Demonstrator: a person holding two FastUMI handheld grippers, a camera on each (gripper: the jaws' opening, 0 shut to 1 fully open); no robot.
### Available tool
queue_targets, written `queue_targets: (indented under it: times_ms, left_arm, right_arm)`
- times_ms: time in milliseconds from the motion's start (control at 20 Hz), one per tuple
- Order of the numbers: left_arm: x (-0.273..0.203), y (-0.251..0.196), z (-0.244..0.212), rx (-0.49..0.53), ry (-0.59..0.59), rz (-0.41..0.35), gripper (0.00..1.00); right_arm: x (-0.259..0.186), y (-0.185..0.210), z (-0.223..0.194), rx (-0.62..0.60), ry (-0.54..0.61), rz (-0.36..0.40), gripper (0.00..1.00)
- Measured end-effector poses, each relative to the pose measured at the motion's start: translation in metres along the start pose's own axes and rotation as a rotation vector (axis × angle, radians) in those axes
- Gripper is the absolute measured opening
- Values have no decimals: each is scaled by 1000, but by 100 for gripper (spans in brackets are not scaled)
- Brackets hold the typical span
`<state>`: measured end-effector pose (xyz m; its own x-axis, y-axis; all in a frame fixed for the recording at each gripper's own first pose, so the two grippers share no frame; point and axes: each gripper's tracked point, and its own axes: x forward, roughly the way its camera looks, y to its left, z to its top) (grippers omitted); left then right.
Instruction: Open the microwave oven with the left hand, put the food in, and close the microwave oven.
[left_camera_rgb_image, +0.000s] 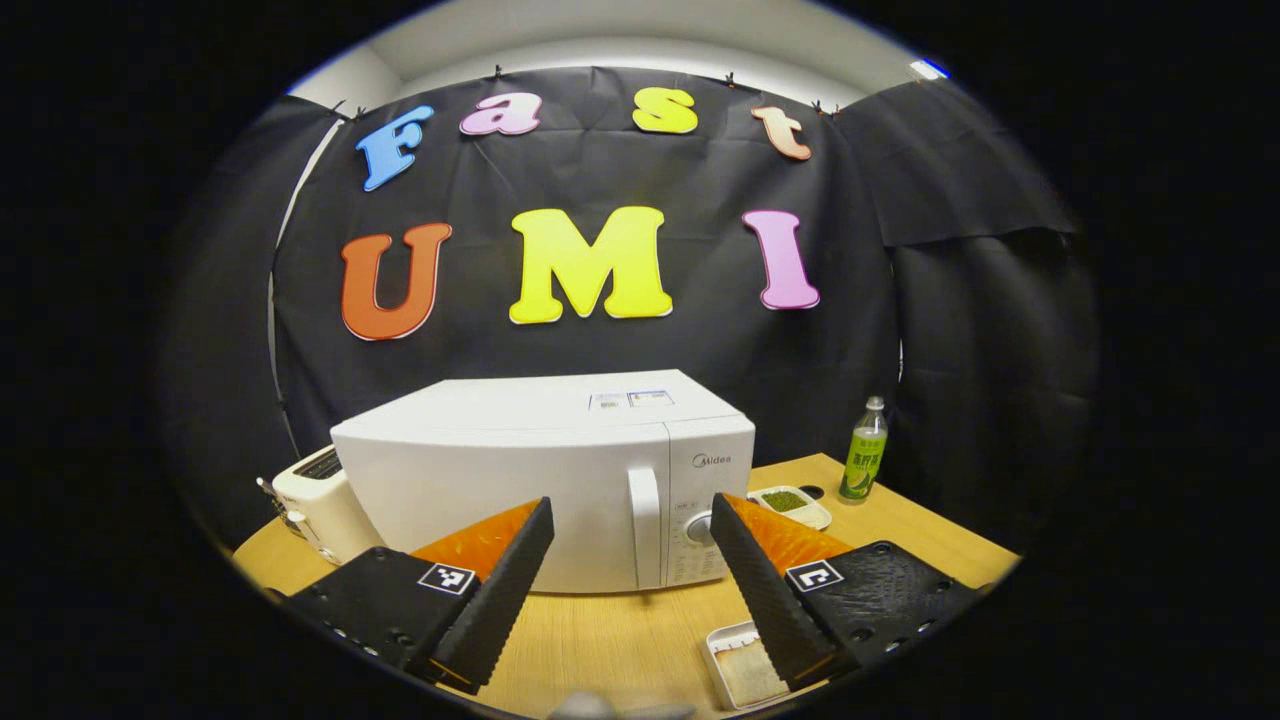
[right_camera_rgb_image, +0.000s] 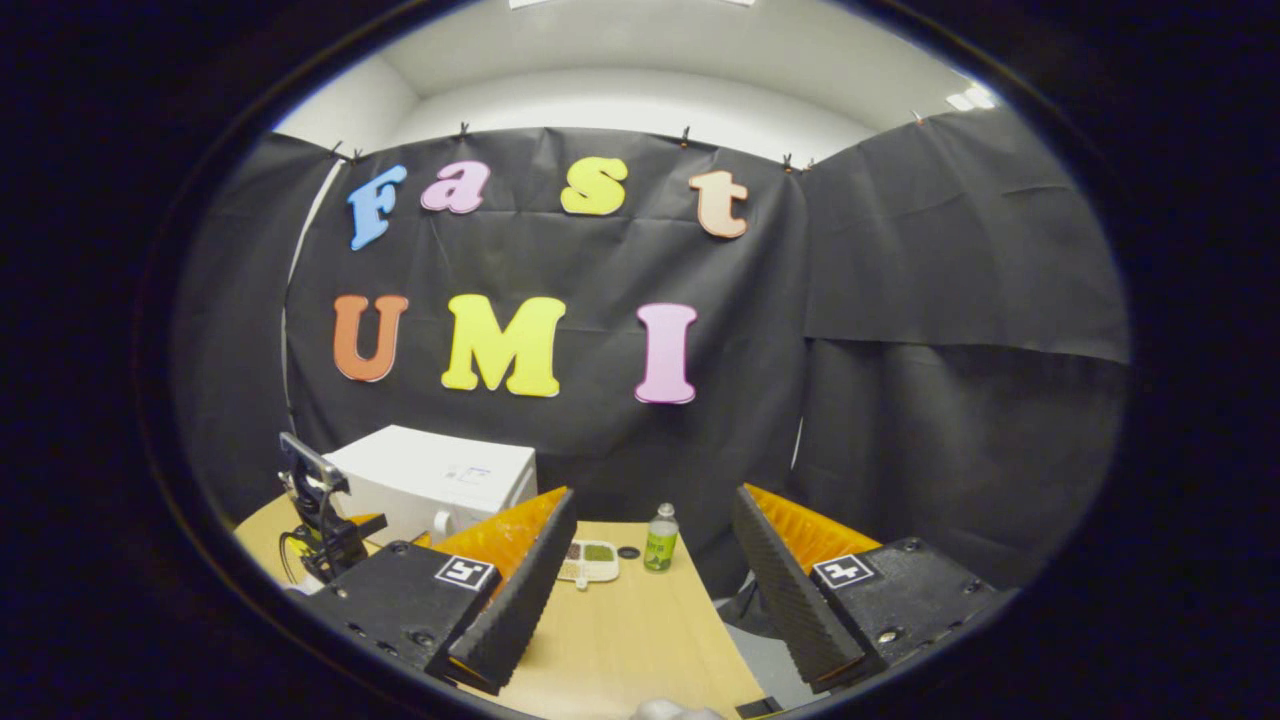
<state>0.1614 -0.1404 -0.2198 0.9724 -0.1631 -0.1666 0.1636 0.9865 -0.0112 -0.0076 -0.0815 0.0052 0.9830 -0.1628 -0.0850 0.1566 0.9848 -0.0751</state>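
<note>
**Door shut, both jaws wide, nothing held**

Left gripper view, left to right: a white toaster (left_camera_rgb_image: 305, 495) sits at the far left edge of the table (left_camera_rgb_image: 620, 640), just beside the microwave oven (left_camera_rgb_image: 545, 475). The microwave's door is closed; its vertical handle (left_camera_rgb_image: 645, 525) stands between door and control panel, and a round knob (left_camera_rgb_image: 700, 527) is just right of it. Your left gripper (left_camera_rgb_image: 630, 560) hovers in front of the microwave, jaws wide, holding nothing, the handle framed between them. Right of the microwave is a white food tray (left_camera_rgb_image: 795, 505) with green contents, then a green bottle (left_camera_rgb_image: 865, 452) standing upright near the back edge. A second white tray (left_camera_rgb_image: 745, 665) lies near you, partly hidden by the right finger.

Right gripper view: your other gripper (right_camera_rgb_image: 320, 520) shows at left, in front of the microwave (right_camera_rgb_image: 435, 480). Your right gripper (right_camera_rgb_image: 650, 570) has jaws wide and empty, above the table (right_camera_rgb_image: 620, 640). Between its fingers, farther off: the food tray (right_camera_rgb_image: 590, 560), then the bottle (right_camera_rgb_image: 660, 538), near each other.
</note>
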Motion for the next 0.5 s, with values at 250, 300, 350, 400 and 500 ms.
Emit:
queue_targets:
  times_ms: [250,300,350,400,500]
  left_arm:
    - [46,-8,-28,-26,37,5,95]
    - [52,-4,-29,-21,27,27,81]
    - [58,-5,-33,-26,29,26,77]
    - [63,-7,-33,-34,27,22,75]
    - [72,-6,-39,-45,54,28,73]
  right_arm:
    - [-5,-26,-11,-33,39,-76,92]
    - [-7,-28,-13,-34,45,-83,100]
    - [-7,-30,-15,-39,54,-88,100]
    - [-8,-32,-17,-46,59,-91,100]
    - [-11,-35,-15,-63,62,-101,92]
